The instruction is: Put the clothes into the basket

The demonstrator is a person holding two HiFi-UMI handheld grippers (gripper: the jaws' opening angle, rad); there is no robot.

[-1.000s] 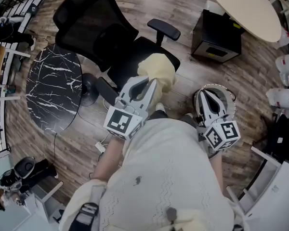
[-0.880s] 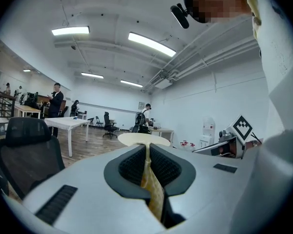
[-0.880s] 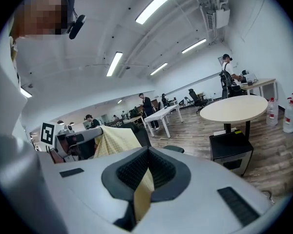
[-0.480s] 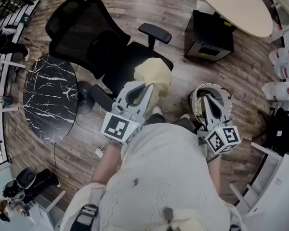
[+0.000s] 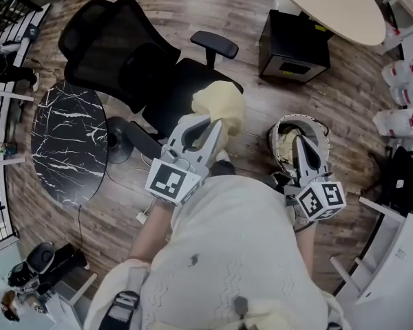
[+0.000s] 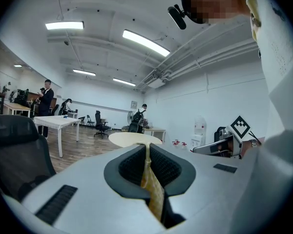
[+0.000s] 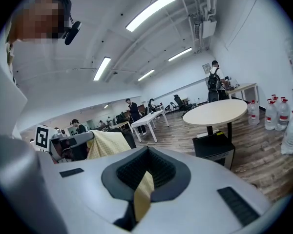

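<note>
Standing on a wood floor (image 5: 248,5) in an open office, a person in a cream sweater (image 5: 241,253) grips a two-jaw tool in each hand. The left gripper (image 5: 215,125) is clamped tight on a pale yellow garment (image 5: 221,105), which bunches at its tips in front of the seat of a black office chair (image 5: 124,47). Seen along the jaws, a thin strip of the fabric runs pinched between them. The right gripper (image 5: 297,141) is likewise clenched on a fold of yellow fabric (image 7: 143,191). Its tips sit over the mouth of a round basket (image 5: 303,120), which stands on the floor just beside the person's feet. Some pale cloth shows inside the basket, under the right jaws. Whether both tools hold the same piece cannot be told. The bulk of the garment hangs outside the basket, to its left, near the chair. A dark marble-topped table (image 5: 69,143) stands left of the chair. A black box (image 5: 292,43) sits by the edge of a round beige table (image 5: 330,5) on the far side. Water bottles (image 7: 278,116) cluster on the floor to the right, and other people stand around white desks (image 7: 149,117) deeper in the room.
</note>
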